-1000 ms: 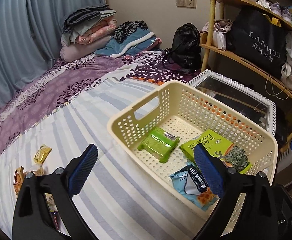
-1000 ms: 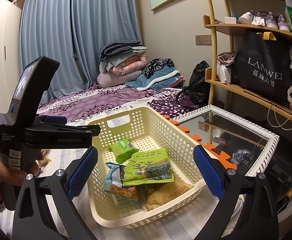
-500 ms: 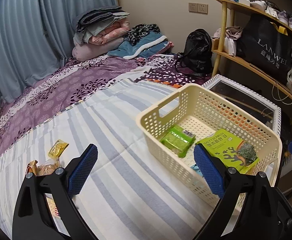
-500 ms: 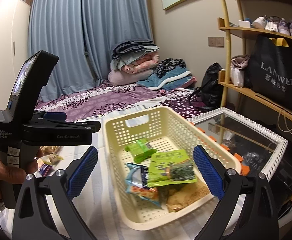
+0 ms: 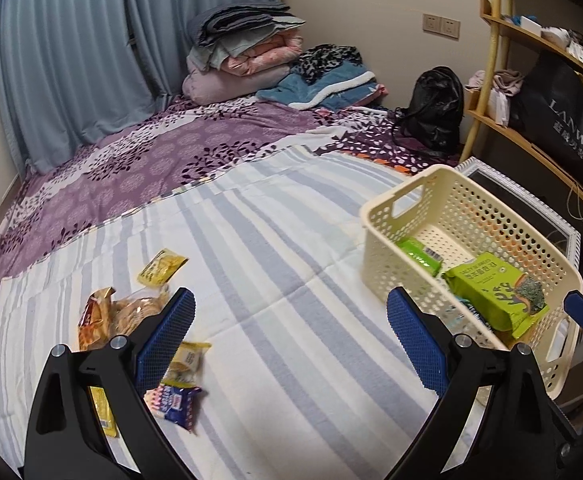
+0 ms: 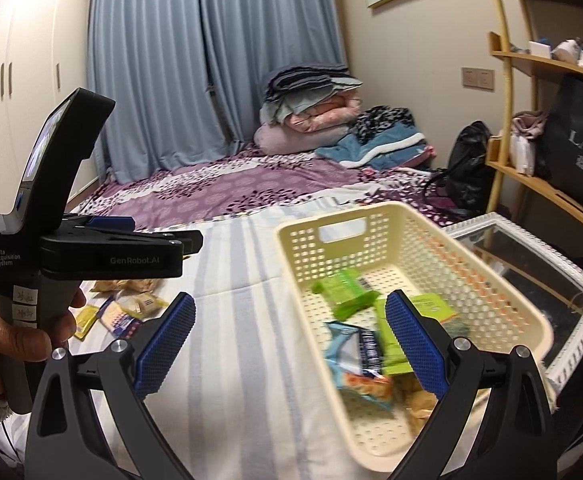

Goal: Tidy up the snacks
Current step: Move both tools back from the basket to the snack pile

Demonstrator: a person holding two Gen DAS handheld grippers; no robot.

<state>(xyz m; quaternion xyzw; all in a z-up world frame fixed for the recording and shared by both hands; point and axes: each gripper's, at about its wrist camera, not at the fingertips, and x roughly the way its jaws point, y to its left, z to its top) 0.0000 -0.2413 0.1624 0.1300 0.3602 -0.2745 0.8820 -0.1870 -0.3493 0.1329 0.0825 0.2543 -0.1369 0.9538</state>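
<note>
On my left wrist view, the left gripper [image 5: 289, 342] stands with its jaws spread wide and nothing between them, over the striped sheet [image 5: 275, 248]. At the right of the frame sits the cream basket [image 5: 387, 256], holding a green seaweed pack [image 5: 491, 290] and a smaller green packet [image 5: 419, 256]. In the lower left, loose snacks lie on the sheet: a yellow sachet [image 5: 162, 267], a clear bag of biscuits [image 5: 127, 314], a pale yellow packet [image 5: 185, 362] and a blue-and-white packet [image 5: 173, 402], partly behind my left finger.

On my right wrist view, the right gripper [image 6: 289, 342] is likewise wide open and holding nothing. The basket [image 6: 431, 232] fills the right half, its contents blurred: green packs and a light blue bag [image 6: 355, 354]. At the left, a hand [image 6: 15, 340] holds the other gripper, with loose snacks [image 6: 131, 308] beyond it on the sheet.
</note>
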